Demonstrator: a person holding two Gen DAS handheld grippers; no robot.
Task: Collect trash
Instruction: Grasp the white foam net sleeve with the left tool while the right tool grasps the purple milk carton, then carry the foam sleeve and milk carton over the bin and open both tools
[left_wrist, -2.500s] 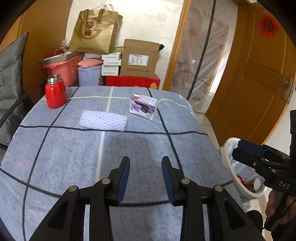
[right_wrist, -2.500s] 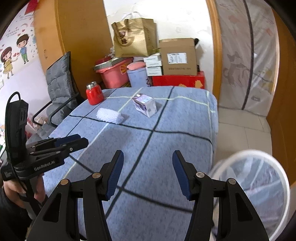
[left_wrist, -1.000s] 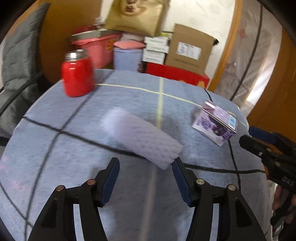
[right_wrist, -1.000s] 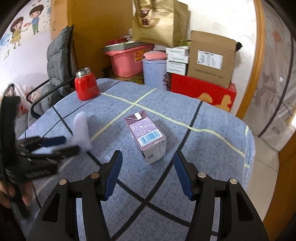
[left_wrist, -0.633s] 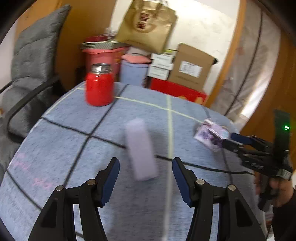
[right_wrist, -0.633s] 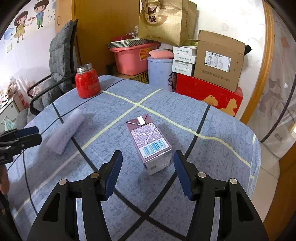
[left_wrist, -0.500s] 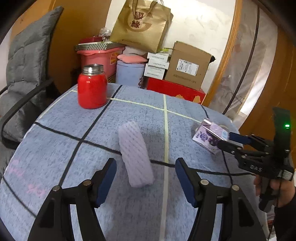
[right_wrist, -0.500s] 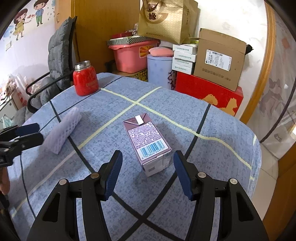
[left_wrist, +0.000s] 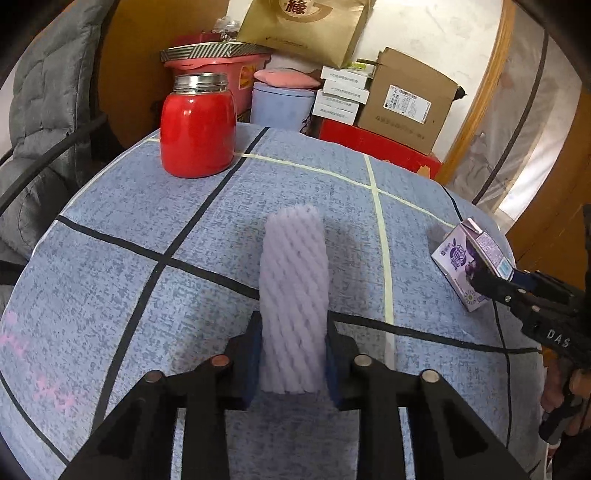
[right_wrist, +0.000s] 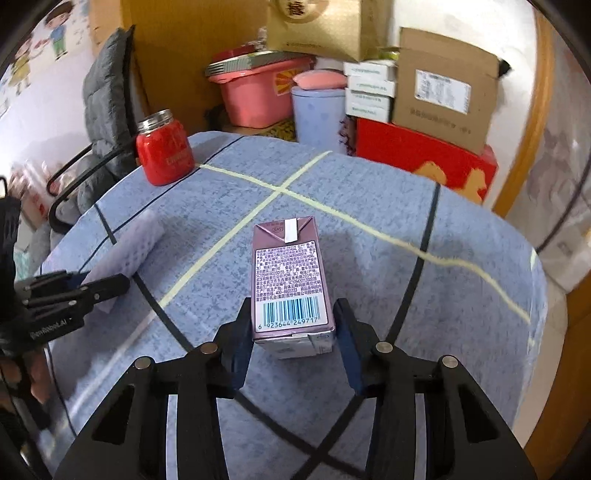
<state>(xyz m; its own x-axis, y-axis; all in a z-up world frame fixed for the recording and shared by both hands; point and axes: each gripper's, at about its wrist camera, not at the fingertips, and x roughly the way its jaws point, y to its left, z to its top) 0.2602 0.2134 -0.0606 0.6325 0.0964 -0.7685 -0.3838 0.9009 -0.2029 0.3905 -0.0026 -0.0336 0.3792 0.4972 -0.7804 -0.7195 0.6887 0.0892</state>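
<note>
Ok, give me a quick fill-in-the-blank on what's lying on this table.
1. The metal-lidded jar standing on the tablecloth is ___ in colour.
2. The milk carton lies on its side with its printed ___ facing up, nearest the camera.
3. In the right wrist view, the foam sleeve lies to the ___ of the carton.
Missing words: red; barcode; left.

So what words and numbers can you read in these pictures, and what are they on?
"6 923644 249717": under the barcode on the purple carton.
"DAS": on the right gripper.
"GenRobot.AI": on the left gripper.
"緣": on the gold paper bag.
Too small or blurred: the carton's fine print, the cardboard box label, the white boxes, the red jar lettering.
</note>
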